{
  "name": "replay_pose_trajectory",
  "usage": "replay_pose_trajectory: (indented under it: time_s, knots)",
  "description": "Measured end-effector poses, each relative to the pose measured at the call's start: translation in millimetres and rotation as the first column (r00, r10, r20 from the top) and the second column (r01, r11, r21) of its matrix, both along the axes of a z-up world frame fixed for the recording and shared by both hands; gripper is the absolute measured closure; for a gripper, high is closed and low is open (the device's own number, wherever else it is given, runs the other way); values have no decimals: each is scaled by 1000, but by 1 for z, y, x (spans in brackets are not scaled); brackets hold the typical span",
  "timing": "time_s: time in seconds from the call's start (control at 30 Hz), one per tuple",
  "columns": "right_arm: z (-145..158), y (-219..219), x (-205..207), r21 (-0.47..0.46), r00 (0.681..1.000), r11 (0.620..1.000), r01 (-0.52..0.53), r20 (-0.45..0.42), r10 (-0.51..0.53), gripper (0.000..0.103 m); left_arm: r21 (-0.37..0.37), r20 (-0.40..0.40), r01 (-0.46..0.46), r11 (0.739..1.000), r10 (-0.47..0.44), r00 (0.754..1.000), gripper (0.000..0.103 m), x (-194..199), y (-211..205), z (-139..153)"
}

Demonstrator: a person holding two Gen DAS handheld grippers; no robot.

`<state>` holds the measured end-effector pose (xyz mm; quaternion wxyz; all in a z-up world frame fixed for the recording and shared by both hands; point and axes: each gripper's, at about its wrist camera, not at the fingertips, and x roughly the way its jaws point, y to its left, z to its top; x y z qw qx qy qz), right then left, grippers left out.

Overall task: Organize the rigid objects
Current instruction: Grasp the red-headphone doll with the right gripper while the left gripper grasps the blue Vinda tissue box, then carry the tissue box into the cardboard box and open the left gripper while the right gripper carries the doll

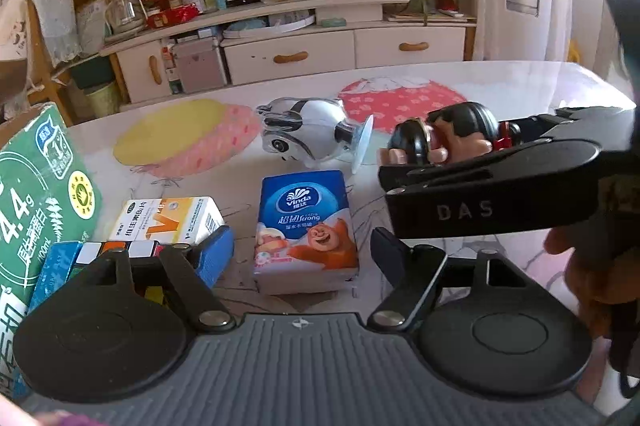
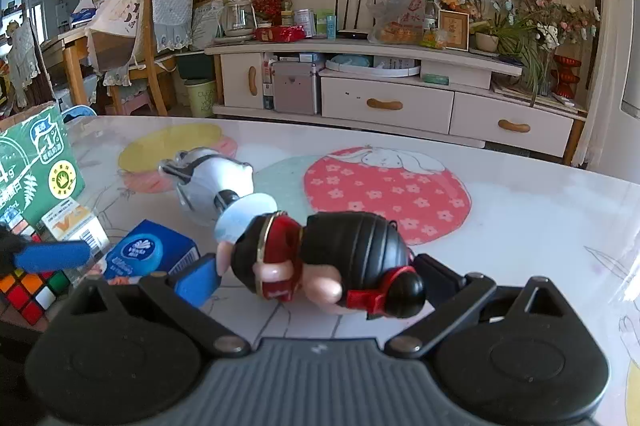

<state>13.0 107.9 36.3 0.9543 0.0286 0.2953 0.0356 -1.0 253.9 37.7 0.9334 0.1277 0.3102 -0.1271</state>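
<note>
**Black-and-red figurine in the right jaws, left side waiting**

Black plastic fills the bottom of the left wrist view: my left gripper (image 1: 302,246) sits with its jaws spread wide and nothing between them. Straight ahead between them lies the blue tissue pack (image 1: 306,231) flat on the counter (image 1: 500,82). To its left sit the orange-and-white medicine box (image 1: 170,220), the Rubik's cube (image 1: 120,251) tucked against my left finger, and the tall green carton (image 1: 40,194). Farther back the silver piggy toy (image 1: 304,134) lies on its side. Coming in from the right, my right gripper (image 1: 416,162) carries the figurine (image 1: 444,136).

Over to the right wrist view: the figurine (image 2: 332,262) lies sideways across the right gripper (image 2: 316,276), the jaws closed in on it at either end, one blue pad (image 2: 198,282) showing by its feet. It looks lifted just clear of the counter (image 2: 540,206), though I can't be sure. The piggy toy (image 2: 216,186) is just beyond, the tissue pack (image 2: 150,254) and cube (image 2: 30,292) off to the left.

My read: I'm mid-carry, bringing the figurine toward the cluster of boxes. Next I need a bare patch near that group, a gentle set-down, then release without knocking the piggy toy.
</note>
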Motion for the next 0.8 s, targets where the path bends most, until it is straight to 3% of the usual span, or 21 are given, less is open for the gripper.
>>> replay_pose_trajectory:
  time_s: [0.13,0.4,0.8]
  knots:
    - [0,-4,-4,7,1000,1000,11,-1,-11,3,24,24,-25,999,25,999,43,1,0,1]
    - [0,-9,-18,3,999,999,43,1,-43,3,13,13,-37,999,36,999,43,-5,4,1]
    - [0,-3,-48,-27,996,995,93,1,-93,3,-94,-55,-57,994,52,997,43,-21,21,12]
